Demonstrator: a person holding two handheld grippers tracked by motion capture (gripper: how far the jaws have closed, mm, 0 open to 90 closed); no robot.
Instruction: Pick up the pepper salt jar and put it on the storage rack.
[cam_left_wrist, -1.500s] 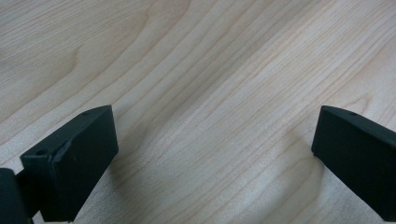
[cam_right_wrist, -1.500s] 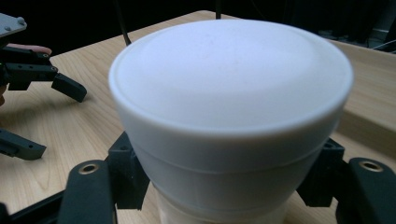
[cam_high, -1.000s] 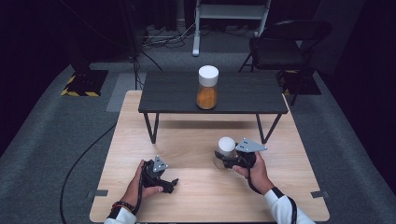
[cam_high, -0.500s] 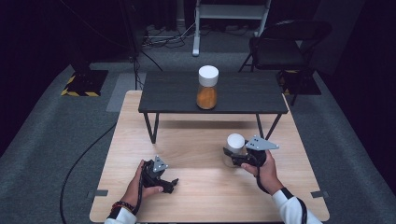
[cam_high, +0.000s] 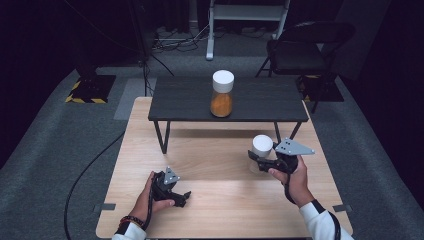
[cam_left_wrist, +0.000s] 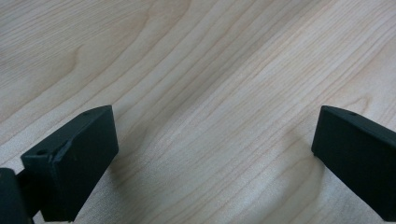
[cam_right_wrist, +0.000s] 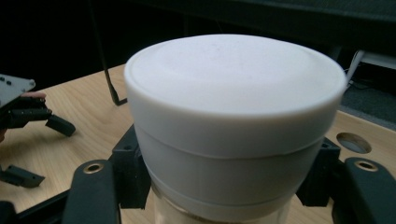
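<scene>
the left gripper (cam_high: 176, 194) rests near the front edge of the wooden table (cam_high: 210, 160), its jaws spread wide and released with only bare wood grain between them in the left gripper view; the hand around it lies low, forearm entering from the near edge, jaws aimed to the right across the boards. well to its right, the right gripper (cam_high: 257, 161) is clenched on a white-capped jar (cam_high: 261, 150), the pads pressing the clear glass just beneath the broad cap (cam_right_wrist: 233, 112), as the right gripper view shows. the jar sits upright in that grip, long axis vertical, cap above the jaws, and looks lifted a little off the wood, though the base is hidden. the right hand is cocked at the wrist, jaws pointing left and slightly away from the person, the grey plate riding on top. beyond and above this gripper stands a low dark shelf (cam_high: 185, 100) on black legs, carrying a second white-capped jar (cam_high: 222, 94) partly filled with orange powder. the likely move is to raise the held jar and carry it up and forward onto that shelf, beside its twin; the shelf's near edge lies ahead and slightly left of the claw, so the jar must clear that edge first. the right hand is by far the nearer.
</scene>
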